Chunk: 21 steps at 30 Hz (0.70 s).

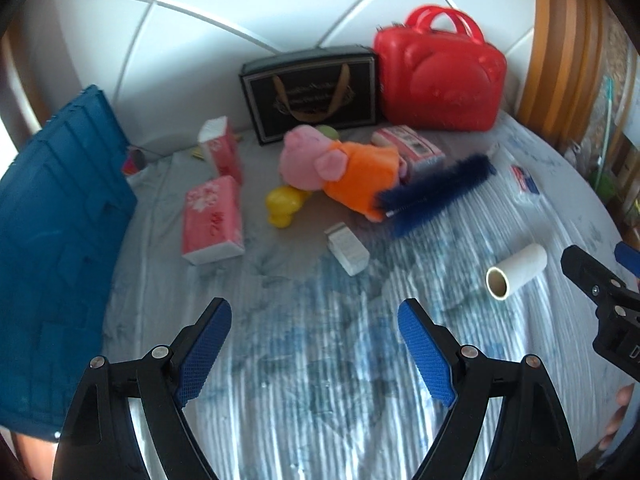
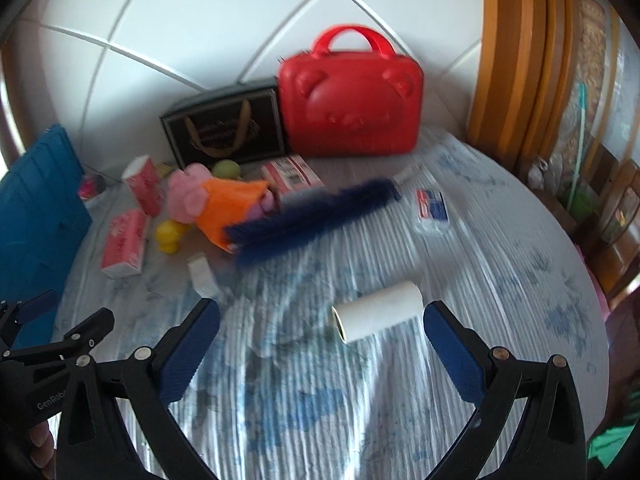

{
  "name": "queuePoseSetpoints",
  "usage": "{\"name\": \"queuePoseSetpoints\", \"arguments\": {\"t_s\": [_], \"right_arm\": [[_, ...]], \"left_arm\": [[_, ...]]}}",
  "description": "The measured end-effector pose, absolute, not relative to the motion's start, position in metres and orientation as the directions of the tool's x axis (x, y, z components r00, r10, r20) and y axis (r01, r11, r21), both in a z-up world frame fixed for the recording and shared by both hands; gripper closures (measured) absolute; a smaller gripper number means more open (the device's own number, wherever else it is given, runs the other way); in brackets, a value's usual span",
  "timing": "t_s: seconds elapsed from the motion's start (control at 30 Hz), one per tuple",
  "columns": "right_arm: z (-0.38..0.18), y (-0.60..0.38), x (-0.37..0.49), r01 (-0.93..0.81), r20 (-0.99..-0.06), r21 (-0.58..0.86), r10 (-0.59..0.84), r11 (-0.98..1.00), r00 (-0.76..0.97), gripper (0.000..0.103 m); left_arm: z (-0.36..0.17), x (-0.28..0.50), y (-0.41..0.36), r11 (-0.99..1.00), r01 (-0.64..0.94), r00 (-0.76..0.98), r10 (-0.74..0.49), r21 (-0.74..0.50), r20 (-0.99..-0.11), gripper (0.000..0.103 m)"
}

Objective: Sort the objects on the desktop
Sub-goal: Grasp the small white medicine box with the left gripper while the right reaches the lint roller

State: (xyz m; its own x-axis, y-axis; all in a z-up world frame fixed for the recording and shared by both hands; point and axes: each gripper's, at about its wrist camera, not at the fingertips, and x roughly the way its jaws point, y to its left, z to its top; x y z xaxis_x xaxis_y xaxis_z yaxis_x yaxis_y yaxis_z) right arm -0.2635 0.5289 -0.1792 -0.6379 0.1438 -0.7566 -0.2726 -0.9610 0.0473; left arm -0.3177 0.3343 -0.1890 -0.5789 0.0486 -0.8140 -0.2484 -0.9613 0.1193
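Taking the pink plush pig in the orange dress (image 1: 340,168) as our landmark, we see the blue plastic crate (image 1: 56,216) far to its left at the edge of the desk (image 1: 320,380). Two pink tissue packs (image 1: 212,220) lie left of the pig, and a yellow plastic duck (image 1: 284,204) touches its front. Behind the pig stand a black gift box (image 1: 312,92) and a red bear-faced plastic case (image 1: 440,76). A dark blue bristle brush (image 1: 436,188) leans on its right side. Nearer us, right of the pig, lies a white paper roll (image 2: 378,312). Our left tool (image 1: 316,344) is spread wide and empty; our right tool (image 2: 322,344) is spread too, the roll just ahead between its fingers, untouched.
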Motion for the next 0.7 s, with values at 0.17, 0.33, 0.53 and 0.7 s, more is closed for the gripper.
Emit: {"name": "queuePoseSetpoints", "arguments": {"t_s": [0.17, 0.33, 0.53, 0.7], "right_arm": [[-0.221, 0.545, -0.277, -0.333, -0.810, 0.044, 0.161, -0.942, -0.564, 0.000], [-0.261, 0.565, -0.294, -0.413, -0.844, 0.067, 0.169, -0.908, -0.509, 0.000], [-0.293, 0.585, -0.313, -0.519, -0.866, 0.101, 0.182, -0.849, -0.466, 0.000], [-0.313, 0.590, -0.330, -0.543, -0.881, 0.113, 0.169, -0.832, -0.443, 0.000]], "left_arm": [[-0.227, -0.341, 0.352, -0.950, -0.292, -0.516, 0.055, 0.115, -0.855, 0.017], [-0.264, -0.375, 0.365, -0.947, -0.302, -0.473, 0.046, 0.113, -0.880, 0.017], [-0.295, -0.414, 0.378, -0.959, -0.264, -0.449, 0.024, 0.107, -0.893, 0.017], [-0.319, -0.435, 0.388, -0.964, -0.247, -0.427, 0.017, 0.098, -0.904, 0.017]]}}
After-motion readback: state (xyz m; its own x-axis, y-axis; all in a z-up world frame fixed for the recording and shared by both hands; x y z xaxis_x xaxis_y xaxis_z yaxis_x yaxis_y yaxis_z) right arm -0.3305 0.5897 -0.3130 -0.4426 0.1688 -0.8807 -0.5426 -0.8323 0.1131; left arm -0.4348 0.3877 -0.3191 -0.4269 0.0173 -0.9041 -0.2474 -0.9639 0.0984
